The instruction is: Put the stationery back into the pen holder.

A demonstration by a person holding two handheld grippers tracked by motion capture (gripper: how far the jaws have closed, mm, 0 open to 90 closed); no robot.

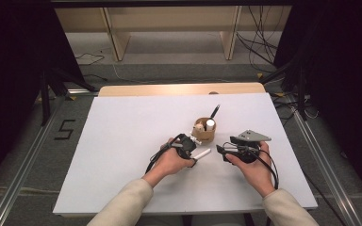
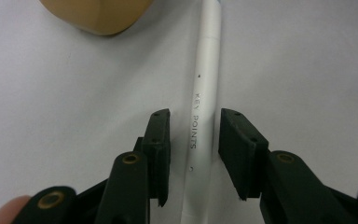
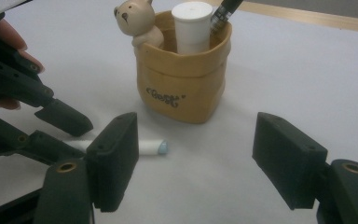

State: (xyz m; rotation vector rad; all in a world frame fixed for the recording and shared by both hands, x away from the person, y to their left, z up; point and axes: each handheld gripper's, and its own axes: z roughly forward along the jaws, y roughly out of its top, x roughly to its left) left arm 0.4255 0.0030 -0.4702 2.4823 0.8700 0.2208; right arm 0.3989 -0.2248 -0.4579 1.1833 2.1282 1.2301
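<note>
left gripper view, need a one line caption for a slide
Left tool open astride a white pen printed KEY POINTS, lying on the white table.

colours on the white table

the flat white table sheet (image 1: 122,155) has a pale wooden edge at its far side. the tan ceramic sack-shaped pot (image 3: 182,81) carries dark lettering on its front and a beige bear figure (image 3: 137,23) on its rim. inside stand a white plastic cylinder (image 3: 192,25) and a black pen (image 1: 215,111). the slim white pen (image 2: 204,107) bears grey letters and a pale blue tip. both grippers' jaws are matt black with brass-coloured rivets. the sleeves are cream.
</note>
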